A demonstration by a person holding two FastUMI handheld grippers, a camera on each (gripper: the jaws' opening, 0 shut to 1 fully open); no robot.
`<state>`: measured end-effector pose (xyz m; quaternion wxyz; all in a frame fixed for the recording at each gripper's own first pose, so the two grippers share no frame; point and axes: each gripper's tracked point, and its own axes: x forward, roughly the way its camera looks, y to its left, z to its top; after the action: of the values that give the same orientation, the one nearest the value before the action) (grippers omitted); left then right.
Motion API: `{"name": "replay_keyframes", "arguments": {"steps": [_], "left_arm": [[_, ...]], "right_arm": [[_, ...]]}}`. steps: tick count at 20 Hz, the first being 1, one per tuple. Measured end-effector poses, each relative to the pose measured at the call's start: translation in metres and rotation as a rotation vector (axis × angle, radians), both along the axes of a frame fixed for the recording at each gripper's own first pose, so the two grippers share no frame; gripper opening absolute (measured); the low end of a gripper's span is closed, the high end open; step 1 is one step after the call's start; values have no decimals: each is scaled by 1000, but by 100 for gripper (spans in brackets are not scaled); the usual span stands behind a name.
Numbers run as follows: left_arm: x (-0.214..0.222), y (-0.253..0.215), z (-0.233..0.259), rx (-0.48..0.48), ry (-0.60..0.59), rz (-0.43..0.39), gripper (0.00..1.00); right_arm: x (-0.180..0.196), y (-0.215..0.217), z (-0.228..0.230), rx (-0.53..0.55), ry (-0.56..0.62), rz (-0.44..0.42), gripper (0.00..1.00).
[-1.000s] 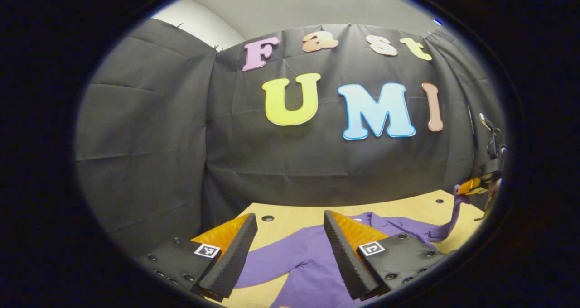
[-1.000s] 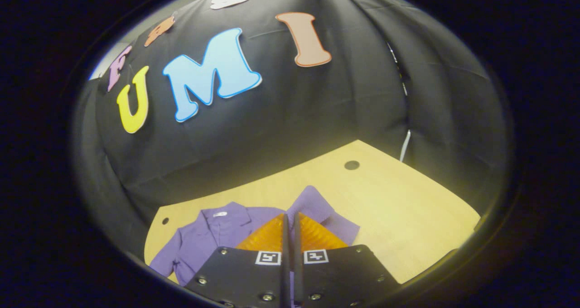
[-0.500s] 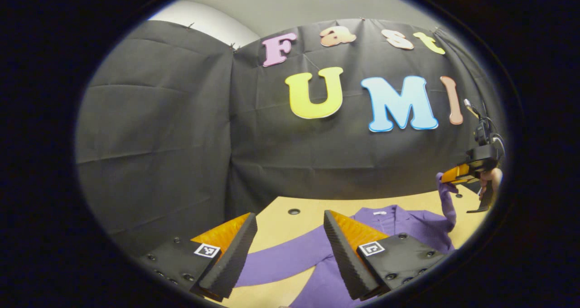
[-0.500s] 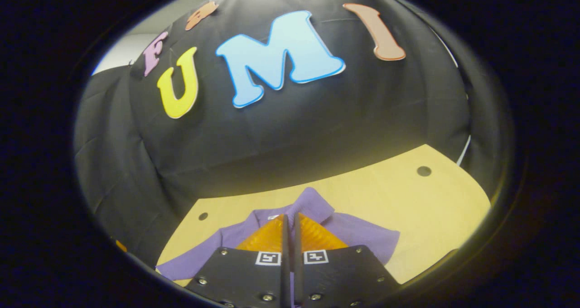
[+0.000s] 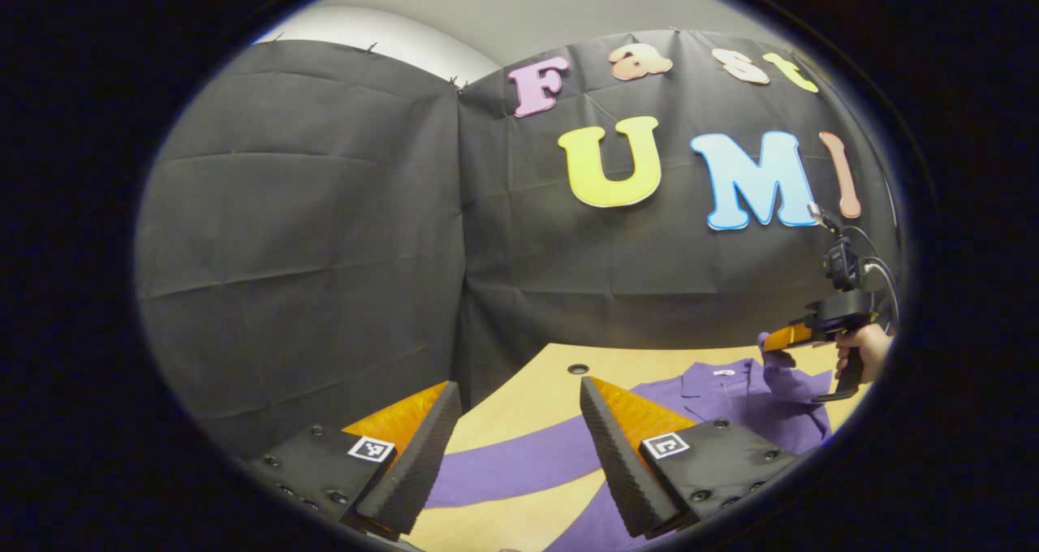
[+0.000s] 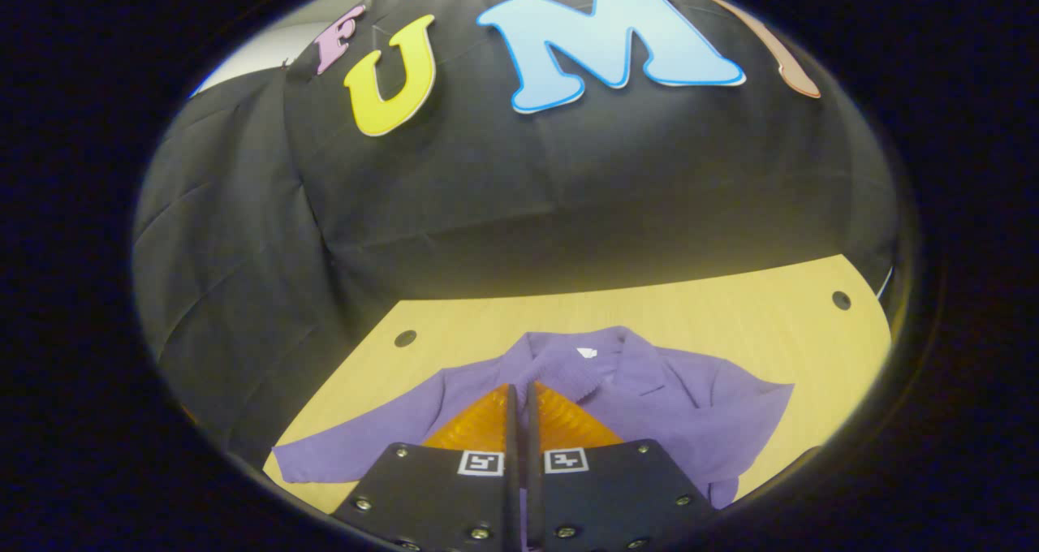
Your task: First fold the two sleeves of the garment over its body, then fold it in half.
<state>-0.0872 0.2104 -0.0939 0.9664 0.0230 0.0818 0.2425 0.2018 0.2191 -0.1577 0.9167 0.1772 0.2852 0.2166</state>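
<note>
In the left gripper view, the left gripper [image 5: 513, 446] is seen at the bottom of the frame with its fingers spread wide and nothing between them. Through that gap, across the lower middle of the frame, the left sleeve [image 5: 519, 464] of the purple garment [image 5: 730, 406] is seen lying flat on the desk [image 5: 519, 390], its long axis running from lower left to right toward the body. The sleeve lies just ahead of and below the spread fingers, so the left gripper is judged the nearer one for folding it. At the right edge of the frame, the right gripper [image 5: 778, 339] is seen held by a hand [image 5: 864, 347], with a bunch of purple cloth, taken to be the right sleeve [image 5: 781, 373], pinched at its tip and lifted above the body near the collar. In the right gripper view, the fingers at the bottom centre are pressed together, and cloth is judged to be caught between them, though the pinch itself is hidden. The garment's body is spread across the lower middle of that frame, collar away from the camera, with the left sleeve stretching to the lower left. One garment, two sleeves, two grippers and one desk are counted. The first sleeve fold is judged under way.
</note>
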Motion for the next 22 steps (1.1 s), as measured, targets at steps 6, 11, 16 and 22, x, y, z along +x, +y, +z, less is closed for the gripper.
{"name": "replay_keyframes", "arguments": {"steps": [6,11,16,22], "left_arm": [[-18,9,-3,-9,15,35,94],[-28,19,-8,-24,25,52,94],[-31,30,-20,-57,35,58,94],[-25,42,-47,-108,50,59,94]], "right_arm": [[-4,55,-23,-29,27,97,4],[-10,85,-42,-118,38,147,4],[-18,91,-41,-178,0,171,8],[-27,69,-8,-211,-74,139,81]]}}
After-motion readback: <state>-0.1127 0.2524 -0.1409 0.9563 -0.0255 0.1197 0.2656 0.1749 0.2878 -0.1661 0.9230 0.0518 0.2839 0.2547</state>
